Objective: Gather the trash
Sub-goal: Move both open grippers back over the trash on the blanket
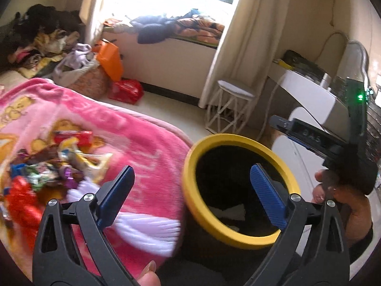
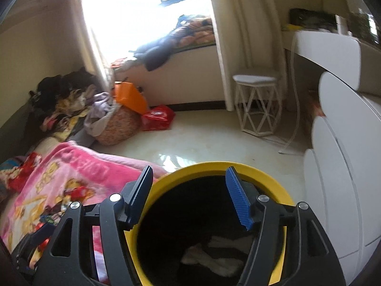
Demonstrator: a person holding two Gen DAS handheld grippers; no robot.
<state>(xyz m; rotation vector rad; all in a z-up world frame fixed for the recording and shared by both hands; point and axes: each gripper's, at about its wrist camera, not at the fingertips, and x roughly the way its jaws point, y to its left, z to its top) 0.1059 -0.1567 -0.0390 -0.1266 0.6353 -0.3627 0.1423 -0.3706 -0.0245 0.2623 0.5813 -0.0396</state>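
A black bin with a yellow rim stands beside a bed with a pink blanket. White crumpled paper lies in the bin's bottom. A pile of bright candy wrappers lies on the blanket at the left. My left gripper is open and empty, straddling the blanket edge and the bin's rim. My right gripper is open and empty over the bin's mouth; it also shows in the left wrist view, to the right of the bin. White paper shows inside the bin.
A white stool stands on the pale floor by the curtain. A white dresser is at the right. A basket of clothes, an orange bag and a red bag sit by the window bench.
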